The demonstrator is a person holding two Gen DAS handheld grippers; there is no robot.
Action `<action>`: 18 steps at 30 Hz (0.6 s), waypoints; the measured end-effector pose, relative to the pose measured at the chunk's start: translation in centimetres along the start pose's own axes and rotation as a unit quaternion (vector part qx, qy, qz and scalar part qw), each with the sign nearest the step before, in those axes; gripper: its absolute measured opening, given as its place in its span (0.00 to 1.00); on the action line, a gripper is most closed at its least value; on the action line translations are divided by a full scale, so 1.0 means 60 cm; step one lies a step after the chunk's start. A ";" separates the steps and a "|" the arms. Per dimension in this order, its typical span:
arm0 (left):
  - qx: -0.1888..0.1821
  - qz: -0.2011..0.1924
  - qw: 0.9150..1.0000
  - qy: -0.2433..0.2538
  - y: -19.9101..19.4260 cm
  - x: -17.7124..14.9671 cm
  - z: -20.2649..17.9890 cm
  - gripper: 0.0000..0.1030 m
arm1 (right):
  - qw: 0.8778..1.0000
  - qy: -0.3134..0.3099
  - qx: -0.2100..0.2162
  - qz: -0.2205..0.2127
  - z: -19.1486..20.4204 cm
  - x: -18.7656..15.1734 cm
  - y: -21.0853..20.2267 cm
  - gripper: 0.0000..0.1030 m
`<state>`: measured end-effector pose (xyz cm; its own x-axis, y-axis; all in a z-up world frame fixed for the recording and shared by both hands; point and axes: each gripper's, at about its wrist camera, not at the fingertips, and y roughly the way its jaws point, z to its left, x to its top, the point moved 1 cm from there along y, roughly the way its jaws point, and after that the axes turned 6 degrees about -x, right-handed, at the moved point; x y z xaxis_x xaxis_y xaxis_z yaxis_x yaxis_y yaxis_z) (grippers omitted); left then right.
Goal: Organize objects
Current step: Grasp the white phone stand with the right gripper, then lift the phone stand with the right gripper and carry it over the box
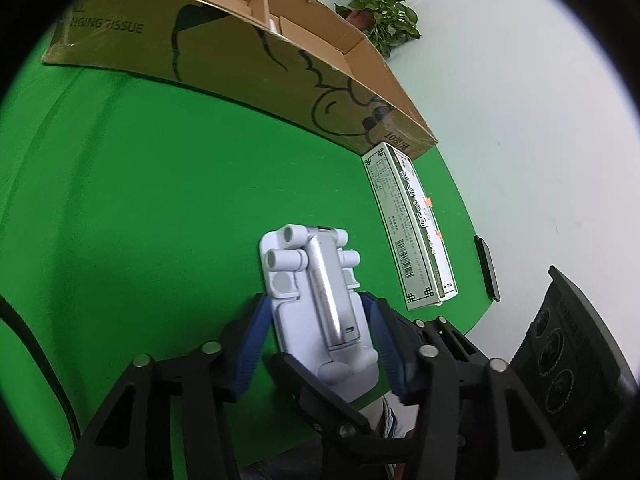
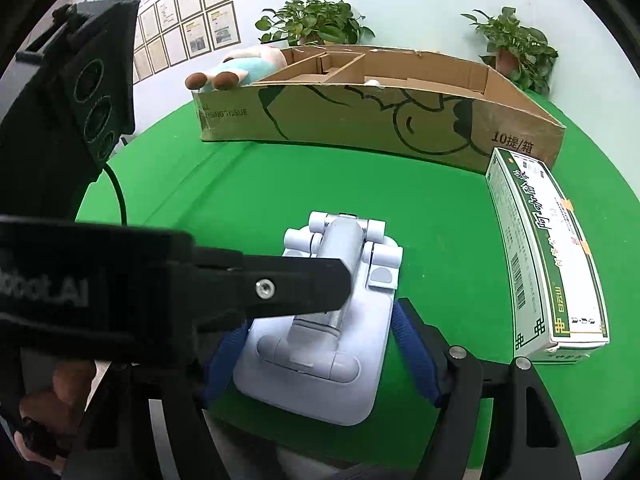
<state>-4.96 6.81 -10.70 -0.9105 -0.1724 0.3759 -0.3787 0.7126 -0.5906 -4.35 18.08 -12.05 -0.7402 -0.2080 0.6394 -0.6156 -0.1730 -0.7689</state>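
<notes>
Phone stand (image 2: pixel 320 328), folded: I am bracketing it with both tongs, left (image 1: pixel 316 344) and right (image 2: pixel 320 364), pads apart beside its edges, for boxing in the carton (image 2: pixel 400 136).

Phone stand (image 2: pixel 320 344) smooth pale matt plastic w/ brushed metal arm (image 1: pixel 330 284), green tablecloth (image 1: pixel 140 200) matt fabric, box (image 2: pixel 360 116) raw brown cardboard, carton (image 2: pixel 548 256) glossy printed paperboard, gripper pads (image 2: pixel 416 356) ribbed blue rubber, toy (image 2: pixel 240 68) plush
</notes>
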 end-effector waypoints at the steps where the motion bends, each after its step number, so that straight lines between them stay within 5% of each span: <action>1: 0.000 0.000 1.000 -0.002 0.000 -0.001 0.001 0.44 | 1.000 -0.001 -0.002 -0.001 0.000 -0.001 -0.001 0.68; 8: -0.009 0.004 1.000 -0.010 -0.003 -0.005 0.004 0.42 | 1.000 0.023 0.002 0.001 -0.008 -0.003 -0.007 0.66; 18: -0.006 0.009 1.000 -0.015 -0.005 -0.010 0.004 0.38 | 0.993 0.091 0.068 0.011 -0.030 -0.007 -0.022 0.65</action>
<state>-4.36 6.53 -10.93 -0.9222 -0.1797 0.3425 -0.3597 0.7240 -0.5886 -3.70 20.10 -11.30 -0.7979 -0.0380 0.6016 -0.5649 -0.3011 -0.7683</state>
